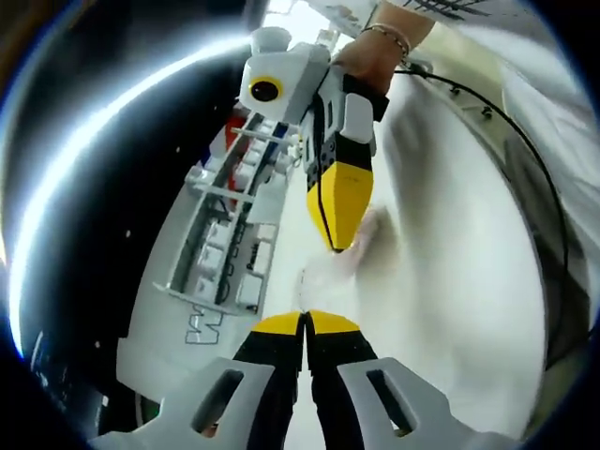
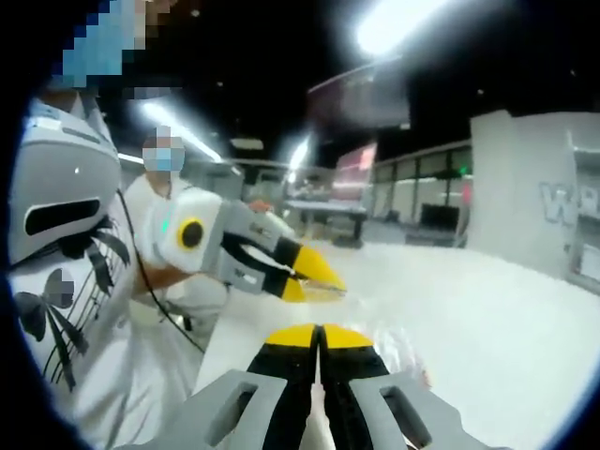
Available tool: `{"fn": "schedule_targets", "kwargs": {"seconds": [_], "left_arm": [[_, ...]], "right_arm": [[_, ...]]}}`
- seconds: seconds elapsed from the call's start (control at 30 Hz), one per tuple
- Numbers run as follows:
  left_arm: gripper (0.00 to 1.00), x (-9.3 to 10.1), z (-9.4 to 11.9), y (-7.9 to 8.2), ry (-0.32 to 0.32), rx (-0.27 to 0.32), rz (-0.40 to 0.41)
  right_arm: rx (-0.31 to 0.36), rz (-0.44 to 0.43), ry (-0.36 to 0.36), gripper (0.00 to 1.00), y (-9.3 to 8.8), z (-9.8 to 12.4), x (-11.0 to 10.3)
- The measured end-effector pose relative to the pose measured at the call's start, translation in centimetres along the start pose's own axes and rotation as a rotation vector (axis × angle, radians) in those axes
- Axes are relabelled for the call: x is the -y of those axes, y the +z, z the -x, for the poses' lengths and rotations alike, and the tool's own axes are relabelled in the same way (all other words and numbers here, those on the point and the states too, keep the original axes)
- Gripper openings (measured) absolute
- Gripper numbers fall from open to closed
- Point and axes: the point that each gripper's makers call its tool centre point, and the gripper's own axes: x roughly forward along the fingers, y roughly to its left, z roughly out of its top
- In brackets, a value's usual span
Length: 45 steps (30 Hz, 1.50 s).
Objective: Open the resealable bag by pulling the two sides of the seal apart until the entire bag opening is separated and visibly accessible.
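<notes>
A wide white tabletop (image 2: pixel 487 309) runs through a dim hall under a dark ceiling (image 2: pixel 253 56) lit by bright strip lights (image 2: pixel 178 127) and one glaring lamp (image 2: pixel 394 23). At its far side stands a pale grey partition (image 2: pixel 525 178) with large lettering beside glazed office fronts (image 2: pixel 422 192), while a desk (image 2: pixel 323 211) sits farther back. In the left gripper view, a grey open rack (image 1: pixel 230 234) holding small white boxes lies along the table's edge, and a long arc of light (image 1: pixel 103 131) crosses the blackness beyond.
</notes>
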Motion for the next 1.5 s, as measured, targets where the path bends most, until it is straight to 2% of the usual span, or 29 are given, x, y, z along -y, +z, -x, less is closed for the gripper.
{"fn": "schedule_targets", "kwargs": {"seconds": [0.1, 0.23, 0.3, 0.4, 0.47, 0.53, 0.63, 0.7, 0.77, 0.93, 1.07, 1.13, 1.2, 1.23, 1.27, 1.4, 1.43, 1.5], "left_arm": [[0.01, -0.1, 0.0, 0.0, 0.004, 0.002, -0.007], [0.01, -0.3, 0.0, 0.2, 0.011, 0.011, -0.009], [0.01, -0.3, -0.1, 0.2, 0.013, 0.013, -0.014], [0.01, -0.3, -0.2, 0.3, 0.015, 0.012, -0.025], [0.01, -0.4, -0.2, 0.3, 0.015, 0.01, -0.03], [0.01, -0.5, -0.1, 0.3, 0.017, 0.009, -0.031], [0.01, -0.7, 0.0, 0.3, 0.019, 0.008, -0.032], [0.01, -0.7, 0.0, 0.3, 0.019, 0.008, -0.037], [0.01, -0.7, 0.0, 0.3, 0.017, 0.004, -0.043], [0.01, -0.6, -0.1, 0.2, 0.011, 0.002, -0.055], [0.01, -0.5, 0.0, 0.3, 0.004, 0.004, -0.064], [0.01, -0.6, 0.0, 0.3, 0.005, 0.001, -0.068], [0.01, -0.6, 0.1, 0.2, 0.007, -0.001, -0.07], [0.01, -0.6, 0.1, 0.2, 0.007, -0.001, -0.07], [0.01, -0.6, 0.1, 0.2, 0.008, -0.001, -0.07], [0.01, -0.4, 0.0, 0.2, 0.005, -0.006, -0.079], [0.01, -0.5, 0.1, 0.2, 0.006, -0.006, -0.081], [0.01, -0.7, 0.1, 0.3, 0.011, -0.004, -0.082]], "right_arm": [[0.007, -0.028, -0.005, 0.0, 0.0, 0.0, 0.1], [0.037, -0.115, -0.016, 0.0, 0.0, 0.5, 0.6], [0.09, -0.193, -0.035, 0.0, 0.8, 1.1, 1.3], [0.223, -0.33, -0.035, 0.0, 3.1, 2.2, 2.5], [0.311, -0.401, -0.043, 0.04, 4.5, 2.9, 3.3], [0.346, -0.438, -0.054, 0.07, 5.0, 3.2, 3.9], [0.336, -0.423, -0.078, 0.07, 4.9, 2.8, 4.2], [0.275, -0.37, -0.077, 0.04, 4.1, 2.2, 3.7], [0.243, -0.319, -0.077, 0.05, 3.8, 1.6, 3.2], [0.222, -0.269, -0.1, 0.09, 4.2, 0.3, 2.9], [0.211, -0.258, -0.113, 0.16, 4.5, -0.5, 2.9], [0.208, -0.273, -0.123, 0.11, 4.5, -0.8, 2.9], [0.217, -0.303, -0.16, 0.0, 4.5, -0.7, 3.2], [0.218, -0.364, -0.144, 0.0, 4.6, -0.9, 2.9], [0.21, -0.384, -0.126, 0.0, 4.6, -1.0, 2.7], [0.211, -0.358, -0.163, 0.0, 4.8, -1.2, 2.9], [0.195, -0.349, -0.169, 0.0, 4.6, -1.4, 2.8], [0.103, -0.31, -0.152, 0.0, 3.5, -2.0, 2.1]]}}
